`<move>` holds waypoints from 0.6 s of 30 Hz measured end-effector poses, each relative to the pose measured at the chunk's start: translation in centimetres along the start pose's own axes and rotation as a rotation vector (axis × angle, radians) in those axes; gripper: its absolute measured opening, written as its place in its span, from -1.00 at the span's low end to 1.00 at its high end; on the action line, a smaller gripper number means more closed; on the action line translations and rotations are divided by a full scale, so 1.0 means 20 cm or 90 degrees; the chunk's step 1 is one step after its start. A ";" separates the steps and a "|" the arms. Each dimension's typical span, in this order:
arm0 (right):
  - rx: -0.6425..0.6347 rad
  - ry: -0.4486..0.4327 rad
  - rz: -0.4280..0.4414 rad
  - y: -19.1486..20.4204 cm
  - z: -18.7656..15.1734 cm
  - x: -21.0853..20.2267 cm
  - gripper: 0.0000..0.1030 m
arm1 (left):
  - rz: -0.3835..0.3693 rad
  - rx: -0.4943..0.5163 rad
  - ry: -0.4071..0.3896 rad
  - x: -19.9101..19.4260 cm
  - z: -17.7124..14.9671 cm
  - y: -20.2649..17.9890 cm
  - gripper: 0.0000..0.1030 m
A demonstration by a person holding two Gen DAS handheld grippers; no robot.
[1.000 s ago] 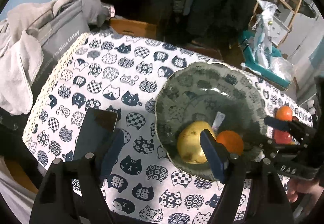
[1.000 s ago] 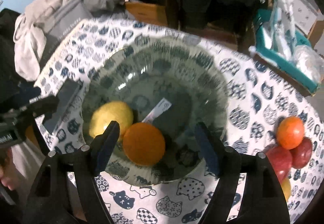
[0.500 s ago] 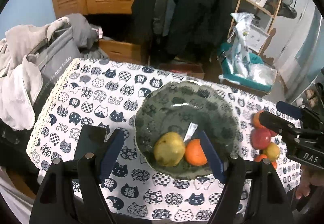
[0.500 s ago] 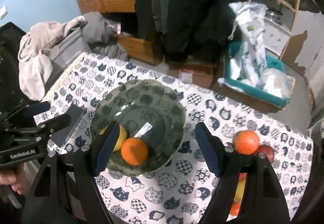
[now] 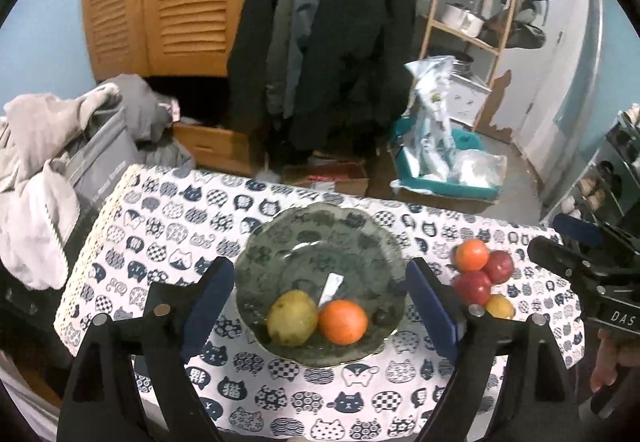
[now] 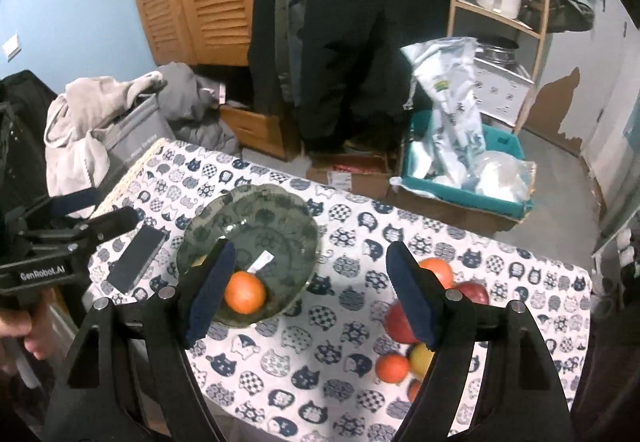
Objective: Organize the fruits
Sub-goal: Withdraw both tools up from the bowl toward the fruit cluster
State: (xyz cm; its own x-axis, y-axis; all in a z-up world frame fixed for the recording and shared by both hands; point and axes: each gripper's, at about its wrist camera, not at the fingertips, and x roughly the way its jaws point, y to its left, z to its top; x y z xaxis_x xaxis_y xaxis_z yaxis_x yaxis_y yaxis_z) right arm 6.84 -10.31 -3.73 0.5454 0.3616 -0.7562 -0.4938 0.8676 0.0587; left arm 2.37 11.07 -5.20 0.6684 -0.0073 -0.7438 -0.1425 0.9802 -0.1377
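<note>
With a pear [image 5: 292,318] and orange [image 5: 343,322] bowled, both grippers are held empty, the left gripper [image 5: 320,306] opening, the right gripper [image 6: 310,294] apart; the loose fruit [image 6: 436,272] must be fetched next.

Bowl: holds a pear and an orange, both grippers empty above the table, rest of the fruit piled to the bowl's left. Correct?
Not quite. The loose fruit lies to the right of the bowl, not the left; the left wrist view shows it. A dark phone is what lies left of the bowl. The rest stands: pear and orange in the bowl, both grippers empty.
</note>
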 end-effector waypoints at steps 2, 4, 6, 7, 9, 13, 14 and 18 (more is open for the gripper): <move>0.006 -0.002 -0.005 -0.03 -0.01 -0.04 0.54 | -0.010 0.006 -0.005 -0.02 0.01 -0.04 0.73; 0.013 -0.007 -0.010 -0.07 -0.03 -0.08 0.54 | -0.015 0.014 -0.011 -0.04 0.01 -0.08 0.79; 0.021 -0.013 -0.014 -0.11 -0.04 -0.12 0.56 | -0.019 0.023 -0.017 -0.05 0.02 -0.11 0.82; 0.024 -0.015 -0.017 -0.12 -0.04 -0.14 0.57 | -0.021 0.030 -0.020 -0.06 0.02 -0.14 0.83; 0.028 -0.022 -0.028 -0.16 -0.05 -0.18 0.63 | -0.025 0.039 -0.020 -0.07 0.02 -0.18 0.84; 0.033 -0.031 -0.046 -0.22 -0.07 -0.23 0.65 | -0.042 0.057 -0.024 -0.09 0.03 -0.26 0.87; 0.036 -0.032 -0.048 -0.24 -0.08 -0.25 0.65 | -0.043 0.062 -0.027 -0.09 0.03 -0.28 0.91; 0.049 -0.033 -0.057 -0.30 -0.11 -0.29 0.65 | -0.046 0.084 -0.037 -0.11 0.03 -0.36 0.99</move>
State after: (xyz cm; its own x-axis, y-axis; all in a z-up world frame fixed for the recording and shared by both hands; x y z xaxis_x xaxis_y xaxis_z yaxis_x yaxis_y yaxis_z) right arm 5.18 -18.42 -1.23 0.6201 0.2975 -0.7260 -0.3894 0.9200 0.0443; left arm 2.34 4.04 -2.22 0.7154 -0.0710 -0.6951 0.0023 0.9951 -0.0992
